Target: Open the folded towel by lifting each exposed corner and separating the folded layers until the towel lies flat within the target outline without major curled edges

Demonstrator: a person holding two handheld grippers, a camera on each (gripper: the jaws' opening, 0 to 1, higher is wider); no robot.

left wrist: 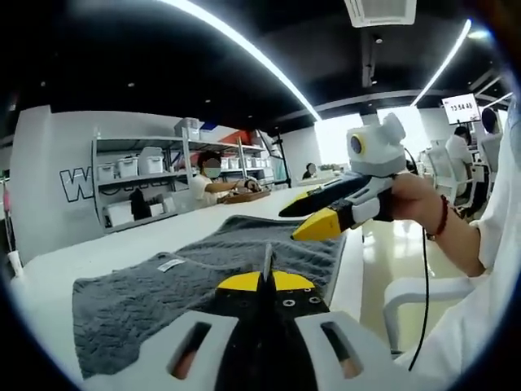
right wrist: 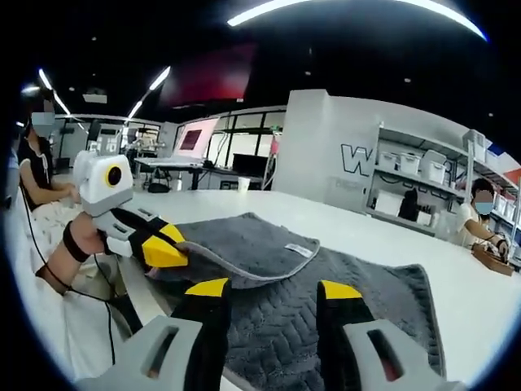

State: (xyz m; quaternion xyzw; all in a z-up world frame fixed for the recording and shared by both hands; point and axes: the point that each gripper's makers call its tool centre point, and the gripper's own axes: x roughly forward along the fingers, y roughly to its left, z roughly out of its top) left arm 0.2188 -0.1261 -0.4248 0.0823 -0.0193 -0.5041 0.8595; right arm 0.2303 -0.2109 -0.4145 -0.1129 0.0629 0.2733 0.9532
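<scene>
The grey towel (right wrist: 326,318) looked like soft, matt cloth with a ribbed zigzag weave; the white table (right wrist: 456,277) appeared smooth; both grippers' yellow-tipped jaws looked like glossy plastic.

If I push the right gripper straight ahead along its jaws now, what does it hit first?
Probably the grey towel: the right gripper, jaws open, points over its flat layer, right of the folded flap pinched by the left gripper. Height above it is unclear.
</scene>
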